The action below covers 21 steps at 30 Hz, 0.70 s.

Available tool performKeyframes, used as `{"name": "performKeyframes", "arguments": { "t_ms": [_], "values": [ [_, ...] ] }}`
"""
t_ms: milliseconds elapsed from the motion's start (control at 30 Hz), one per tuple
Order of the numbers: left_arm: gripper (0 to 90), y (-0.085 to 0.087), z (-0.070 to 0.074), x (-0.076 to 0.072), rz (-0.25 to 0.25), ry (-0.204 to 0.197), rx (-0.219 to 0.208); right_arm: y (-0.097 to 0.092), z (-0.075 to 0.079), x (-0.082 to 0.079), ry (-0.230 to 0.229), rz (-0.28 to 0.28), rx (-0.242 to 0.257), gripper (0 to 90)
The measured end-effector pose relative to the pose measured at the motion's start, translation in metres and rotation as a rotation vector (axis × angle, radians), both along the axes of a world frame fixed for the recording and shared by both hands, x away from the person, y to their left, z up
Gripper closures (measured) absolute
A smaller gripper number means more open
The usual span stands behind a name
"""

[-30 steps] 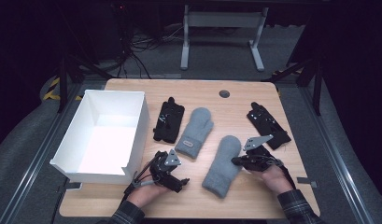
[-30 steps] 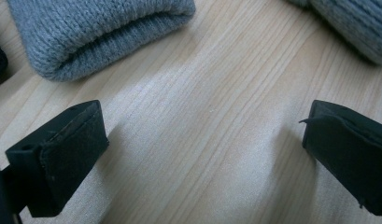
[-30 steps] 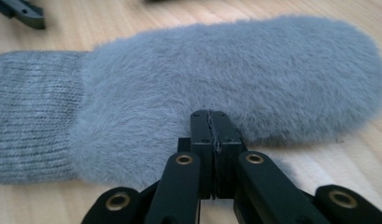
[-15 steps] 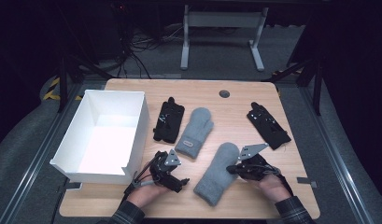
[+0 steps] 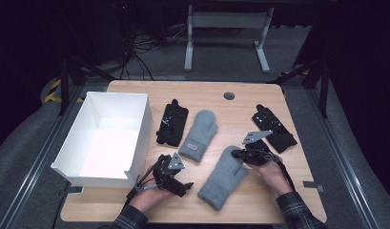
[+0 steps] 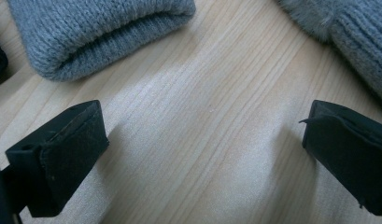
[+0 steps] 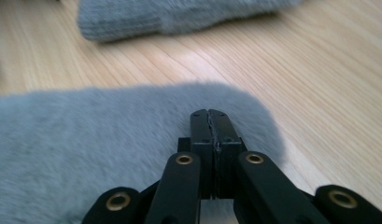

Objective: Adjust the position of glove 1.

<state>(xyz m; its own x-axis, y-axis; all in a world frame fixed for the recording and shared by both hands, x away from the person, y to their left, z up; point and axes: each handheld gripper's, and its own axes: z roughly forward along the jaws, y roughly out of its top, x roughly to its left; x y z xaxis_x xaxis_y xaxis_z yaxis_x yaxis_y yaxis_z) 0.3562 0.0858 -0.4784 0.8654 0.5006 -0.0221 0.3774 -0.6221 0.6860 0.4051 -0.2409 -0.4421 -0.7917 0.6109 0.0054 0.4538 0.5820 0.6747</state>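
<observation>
Grey fleece is lying right under my right gripper (image 7: 211,116), whose fingers are pressed fully together on the edge of the near mitten (image 5: 226,176), though I cannot tell whether any fabric is pinched between them. I am judging it soft, light and floppy, best pinched at the thumb edge or cuff. My left gripper (image 5: 171,174) is hovering low over bare worktop (image 6: 193,140), fingers spread wide, empty. Farther off, the second mitten (image 5: 198,135) is lying flat, with black gloves (image 5: 172,123) beyond and the white box (image 5: 107,138) alongside.
</observation>
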Motion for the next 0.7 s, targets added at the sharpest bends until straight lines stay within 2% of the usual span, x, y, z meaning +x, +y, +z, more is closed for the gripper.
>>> {"name": "performKeyframes", "arguments": {
  "t_ms": [233, 333, 433, 467, 533, 700],
  "values": [
    [0.2, 0.000, 0.000, 0.000, 0.000, 0.000, 0.000, -0.028, 0.002, -0.017, 0.017, -0.058, -0.037, 90.0],
    [0.2, 0.000, 0.000, 0.000, 0.000, 0.000, 0.000, -0.037, 0.005, -0.024, 0.004, -0.066, -0.010, 90.0],
    [0.2, 0.000, 0.000, 0.000, 0.000, 0.000, 0.000, -0.047, 0.012, -0.028, -0.034, -0.087, 0.021, 89.1],
    [0.2, 0.000, 0.000, 0.000, 0.000, 0.000, 0.001, -0.051, 0.013, -0.029, -0.046, -0.095, 0.028, 83.0],
    [0.2, 0.000, 0.000, 0.000, 0.000, 0.000, 0.000, -0.061, 0.014, -0.032, -0.059, -0.133, 0.035, 76.9],
    [0.2, 0.000, 0.000, 0.000, 0.000, 0.000, 0.001, -0.084, 0.005, -0.041, -0.103, -0.220, 0.028, 55.2]
  ]
}}
